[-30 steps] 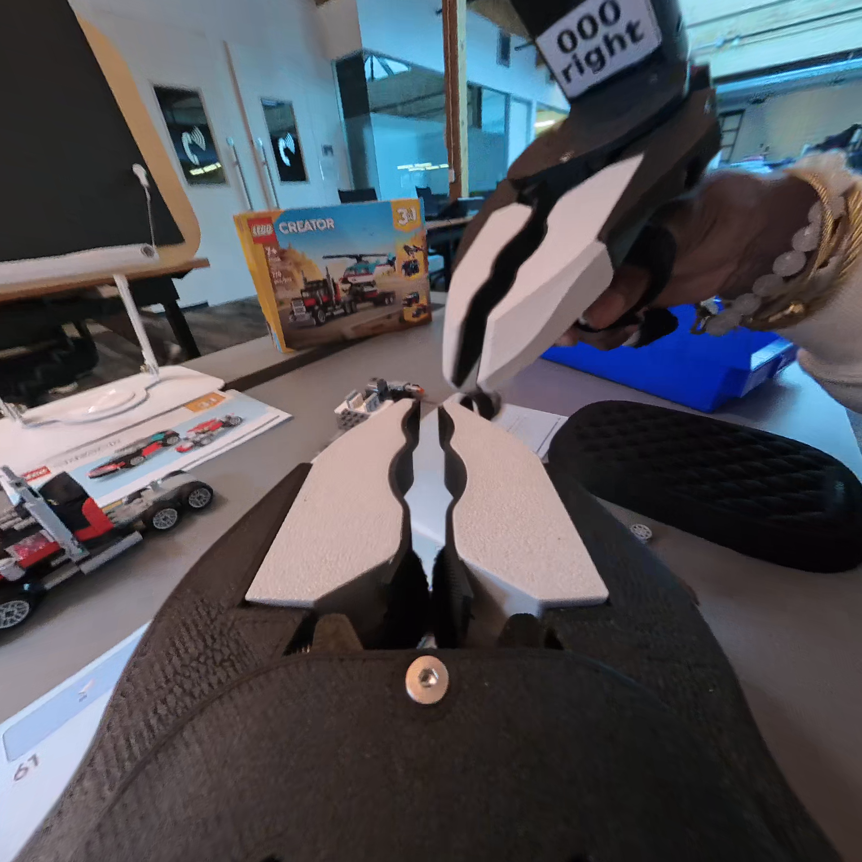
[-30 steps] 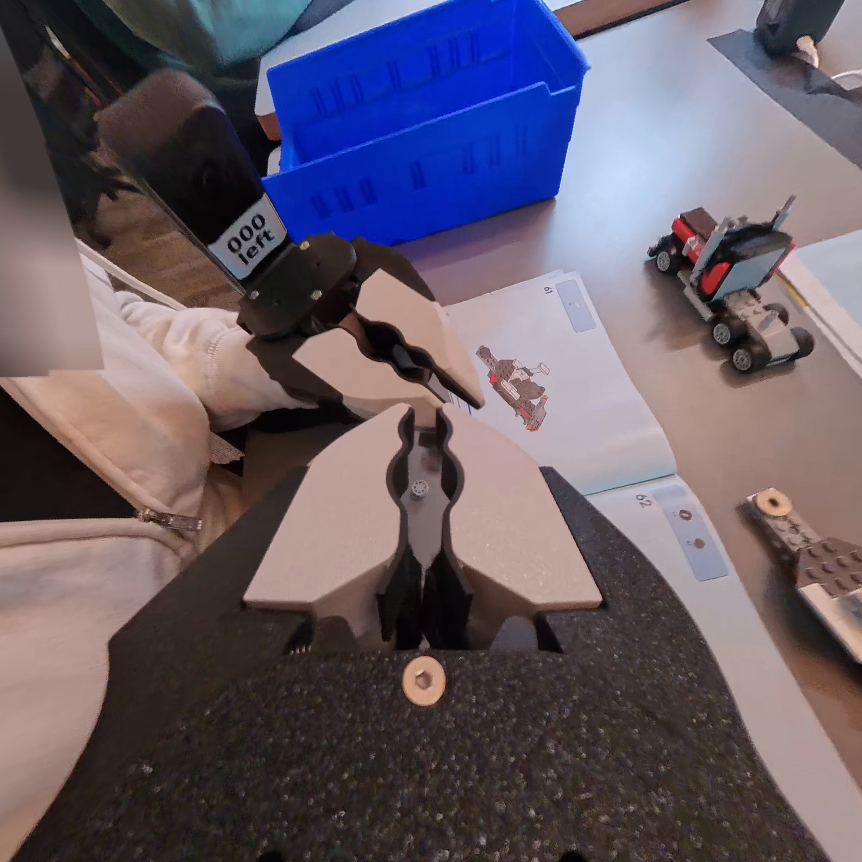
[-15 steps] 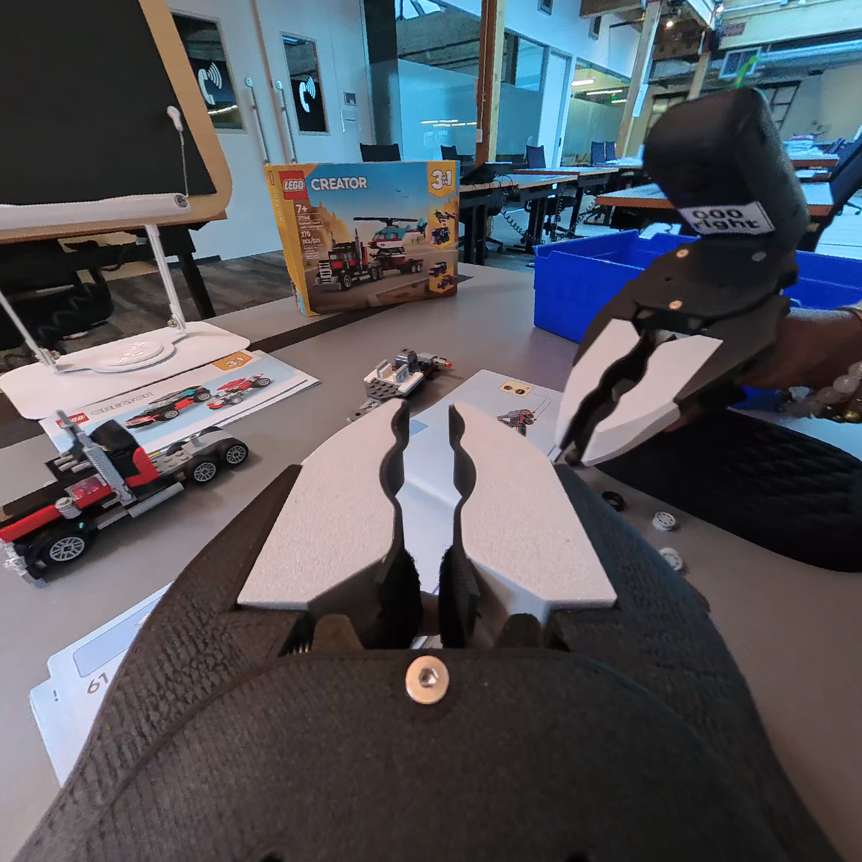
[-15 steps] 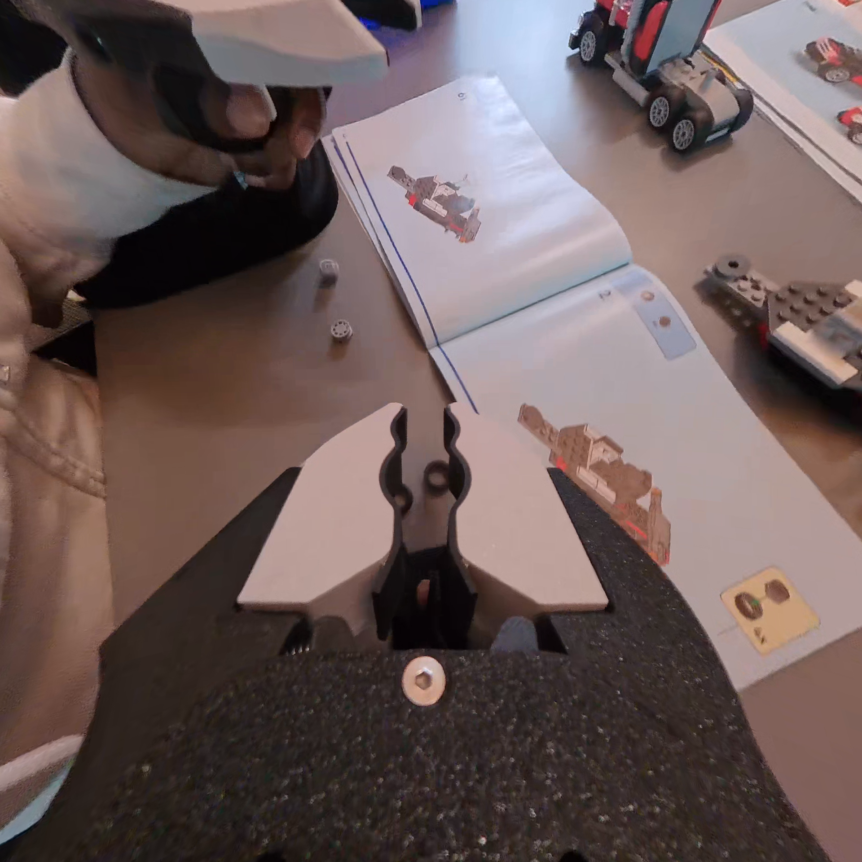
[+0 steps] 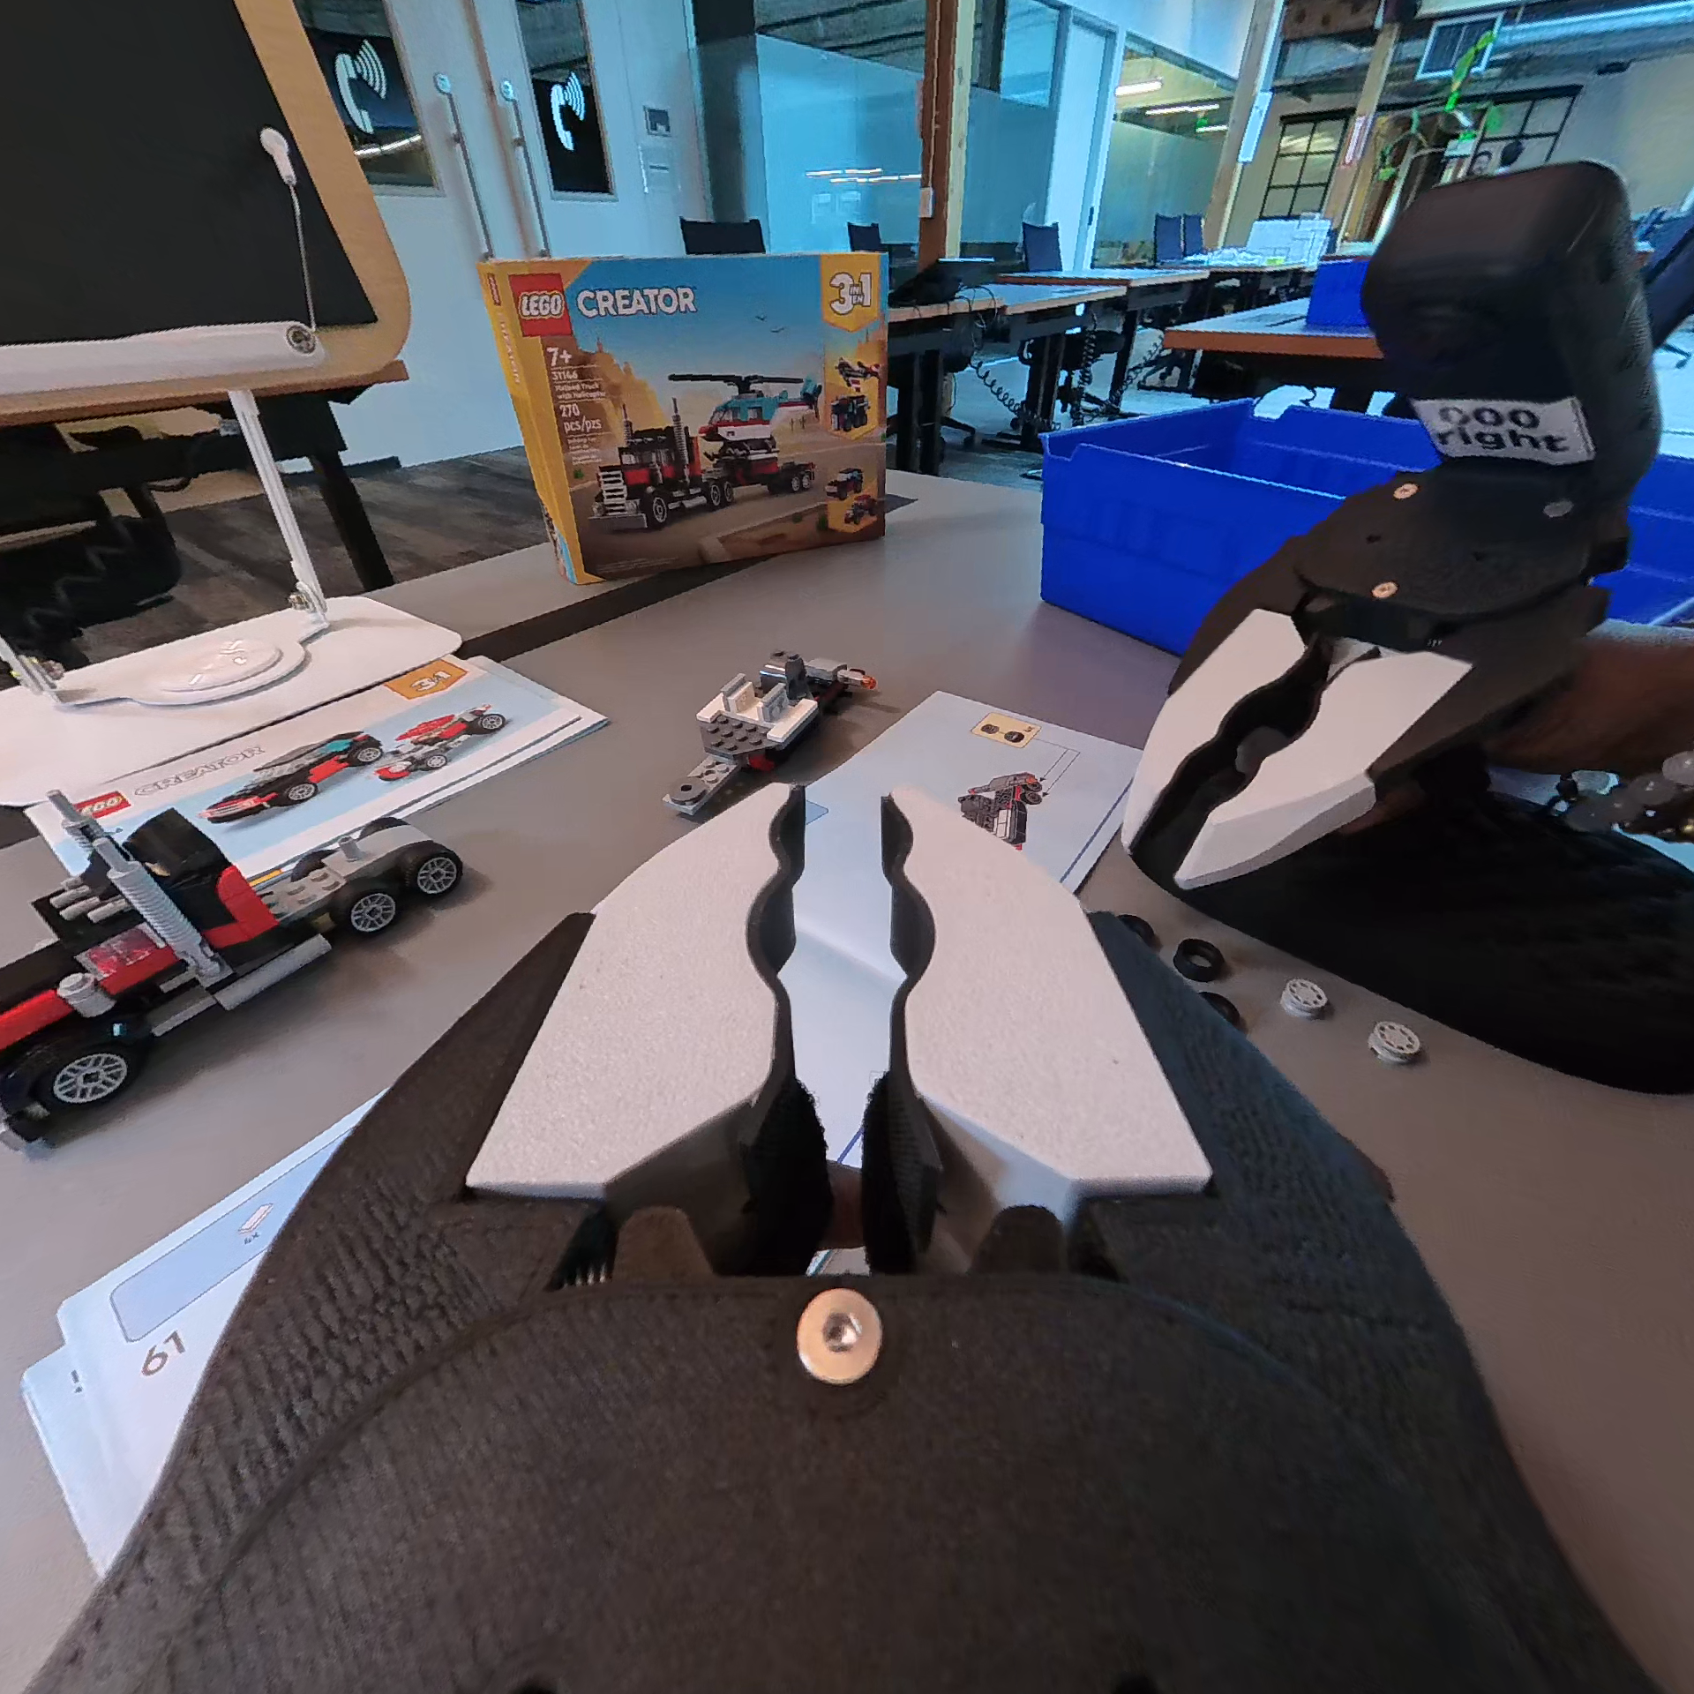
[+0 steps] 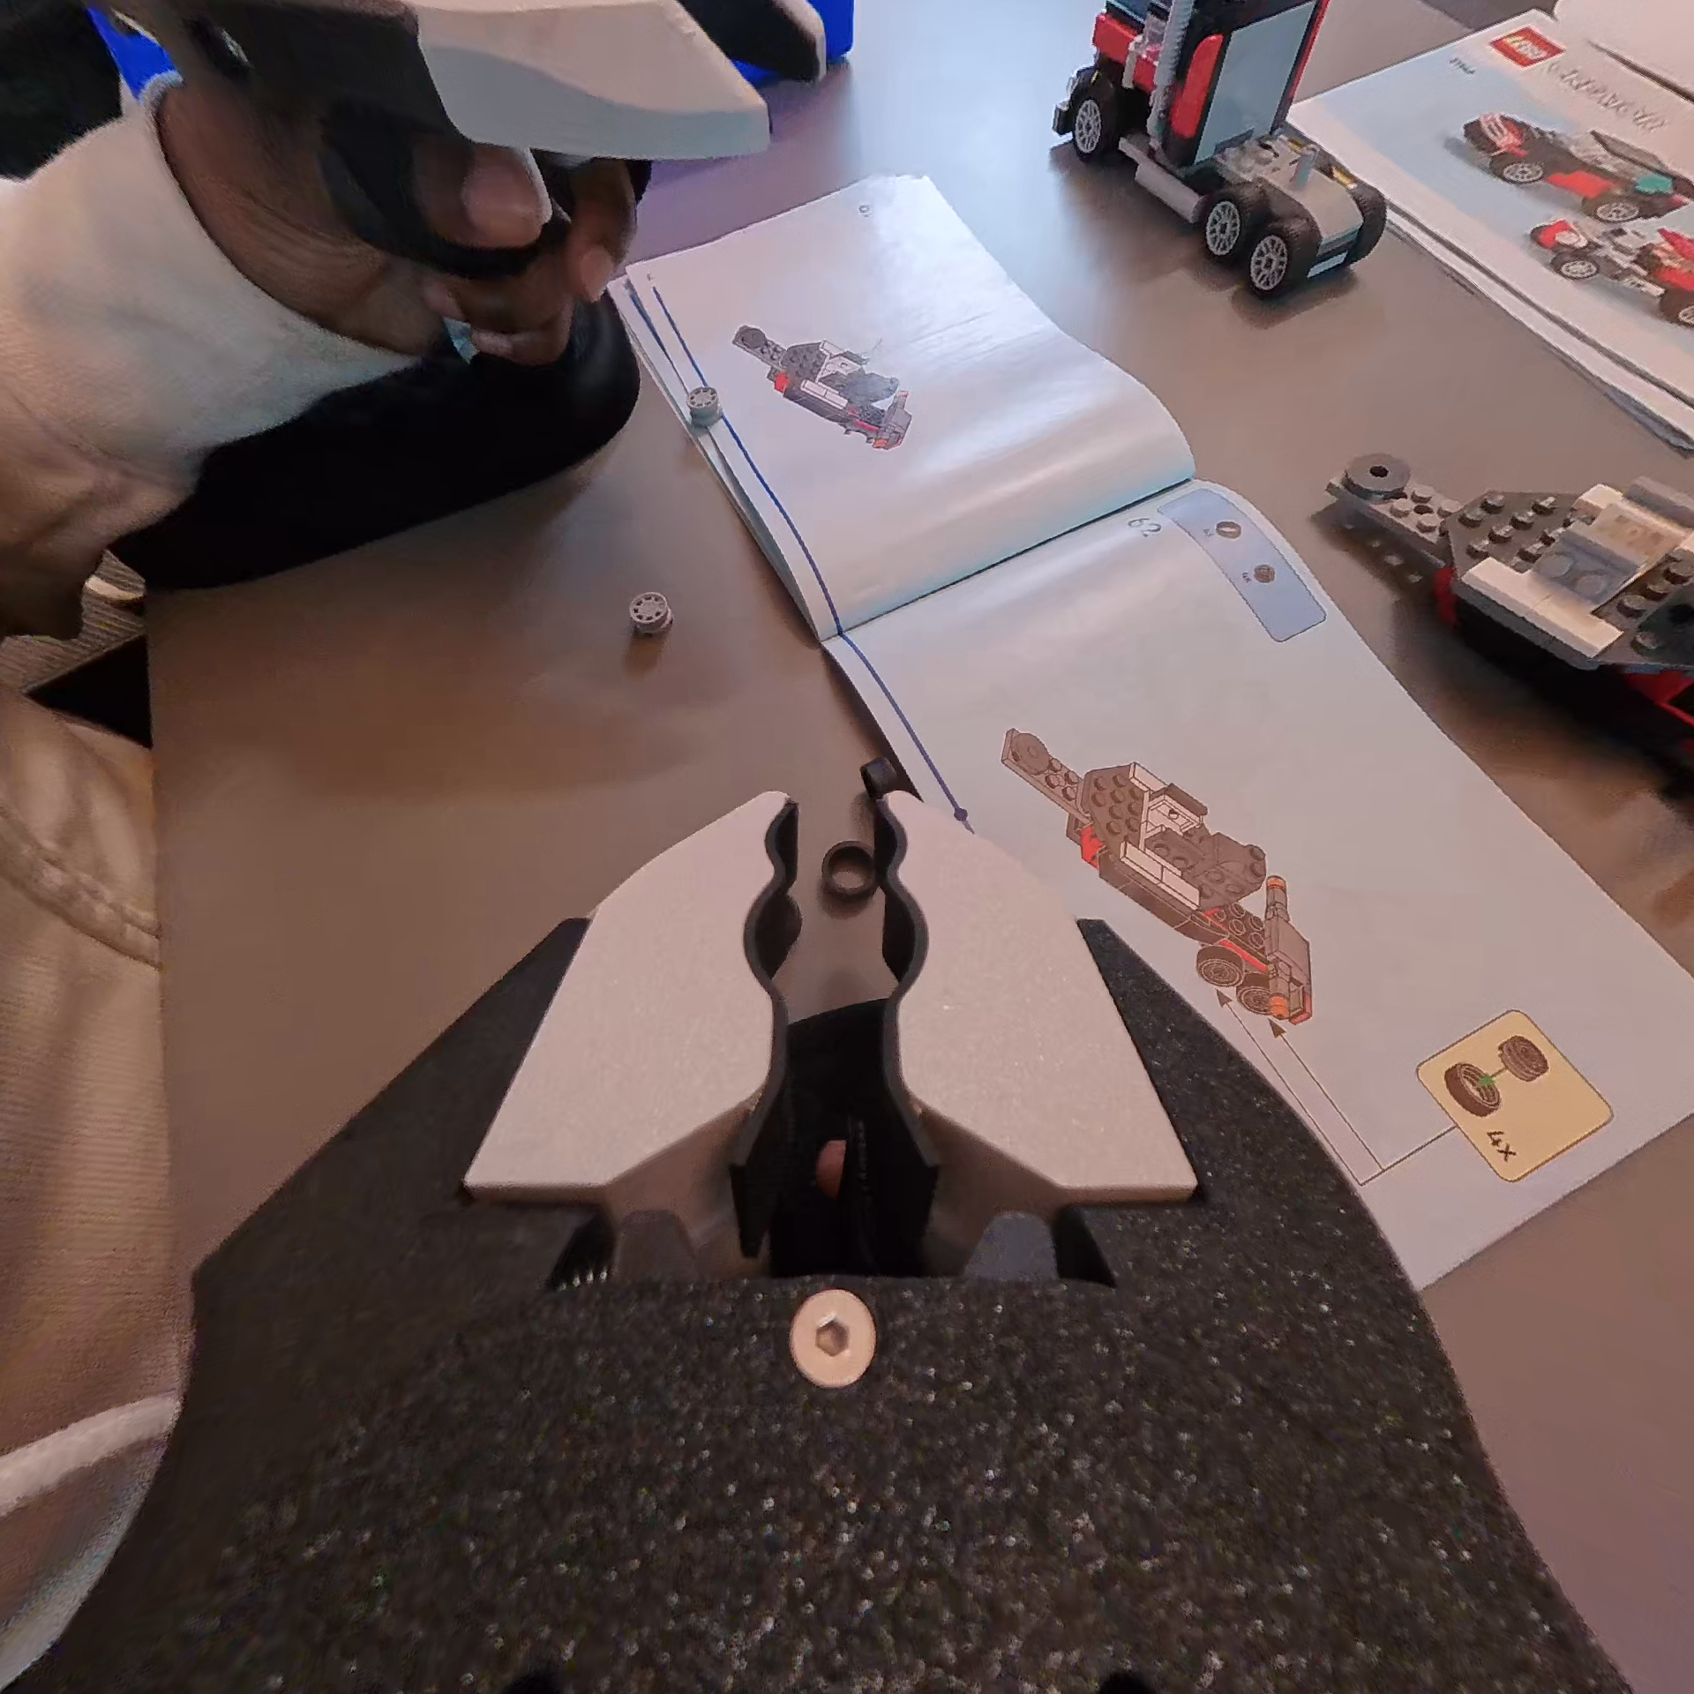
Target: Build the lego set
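Note:
My right gripper (image 6: pixel 836 807) is open and low over the table. A black tyre (image 6: pixel 848 871) lies loose between its fingers, and a second tyre (image 6: pixel 878 777) sits at its right fingertip. Two grey wheel hubs (image 6: pixel 651 612) (image 6: pixel 703 403) lie farther off, one on the edge of the open instruction booklet (image 6: pixel 1192 733). The partly built trailer (image 6: pixel 1540 587) lies to the right. My left gripper (image 5: pixel 843 807) is open and empty above the booklet (image 5: pixel 1036 779). In the left wrist view the right gripper (image 5: pixel 1157 862) is to the right, beside tyres (image 5: pixel 1198 960) and hubs (image 5: pixel 1303 997).
A built red and black truck (image 5: pixel 183 935) stands at the left beside a second booklet (image 5: pixel 302 779). The set's box (image 5: pixel 687 412) and a tablet stand (image 5: pixel 229 660) are behind. A blue bin (image 5: pixel 1192 522) and a black pad (image 5: pixel 1467 953) are at the right. One gripper's finger ends stand about 12 cm off the other's. It is some 15 cm from my right tips to the partly built trailer (image 6: pixel 1540 587). It is also in sight in the left wrist view (image 5: pixel 784 719).
The two grippers were tip to tip a second ago and have moved apart. The right gripper has dropped to the table over the tyres. Both jaws stand wider open.

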### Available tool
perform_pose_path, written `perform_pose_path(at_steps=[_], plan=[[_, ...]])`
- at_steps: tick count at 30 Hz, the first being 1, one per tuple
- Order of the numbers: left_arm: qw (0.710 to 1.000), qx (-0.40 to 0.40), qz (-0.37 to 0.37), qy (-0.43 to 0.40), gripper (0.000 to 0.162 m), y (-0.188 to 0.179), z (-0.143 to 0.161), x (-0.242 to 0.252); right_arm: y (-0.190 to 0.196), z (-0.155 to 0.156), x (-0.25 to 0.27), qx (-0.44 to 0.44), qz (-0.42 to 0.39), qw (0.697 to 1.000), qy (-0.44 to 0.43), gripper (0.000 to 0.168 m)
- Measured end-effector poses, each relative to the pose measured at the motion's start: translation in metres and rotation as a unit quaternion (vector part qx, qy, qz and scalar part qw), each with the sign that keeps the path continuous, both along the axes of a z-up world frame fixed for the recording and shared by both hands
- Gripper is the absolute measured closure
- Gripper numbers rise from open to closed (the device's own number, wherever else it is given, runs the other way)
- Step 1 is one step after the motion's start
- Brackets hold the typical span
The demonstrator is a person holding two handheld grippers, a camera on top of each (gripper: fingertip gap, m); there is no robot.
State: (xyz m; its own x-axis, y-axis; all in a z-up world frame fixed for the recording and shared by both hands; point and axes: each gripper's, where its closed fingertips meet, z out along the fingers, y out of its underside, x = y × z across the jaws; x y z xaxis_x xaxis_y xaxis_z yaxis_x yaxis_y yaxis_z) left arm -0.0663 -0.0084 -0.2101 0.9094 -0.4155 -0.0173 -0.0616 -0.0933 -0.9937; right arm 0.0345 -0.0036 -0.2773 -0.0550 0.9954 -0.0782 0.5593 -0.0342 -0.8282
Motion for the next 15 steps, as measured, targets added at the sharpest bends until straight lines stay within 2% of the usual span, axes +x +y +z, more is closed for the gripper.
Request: perform_pose_path(at_steps=[3,6,9,12,14,15], plan=[[1.0,0.003,-0.006,-0.001,0.143,-0.001,0.001,0.001,0.0,-0.002,0.0,0.008,-0.002,1.0,-0.006,0.151],[1.0,0.002,-0.001,-0.01,0.131,0.0,0.002,-0.001,0.002,-0.002,0.0,0.017,-0.009,1.0,-0.007,0.142],[0.999,0.012,0.017,-0.03,0.103,0.0,0.007,-0.008,0.012,0.004,0.001,0.029,-0.046,0.998,0.003,0.124],[0.997,0.038,0.048,-0.056,0.08,-0.002,0.017,-0.02,0.032,0.008,0.014,0.022,-0.125,0.992,-0.005,0.118],[0.995,0.047,0.056,-0.067,0.082,-0.004,0.02,-0.025,0.043,0.007,0.027,0.011,-0.171,0.985,-0.021,0.118],[0.995,0.053,0.051,-0.067,0.098,-0.005,0.022,-0.025,0.045,0.005,0.033,0.008,-0.186,0.982,-0.026,0.12]])
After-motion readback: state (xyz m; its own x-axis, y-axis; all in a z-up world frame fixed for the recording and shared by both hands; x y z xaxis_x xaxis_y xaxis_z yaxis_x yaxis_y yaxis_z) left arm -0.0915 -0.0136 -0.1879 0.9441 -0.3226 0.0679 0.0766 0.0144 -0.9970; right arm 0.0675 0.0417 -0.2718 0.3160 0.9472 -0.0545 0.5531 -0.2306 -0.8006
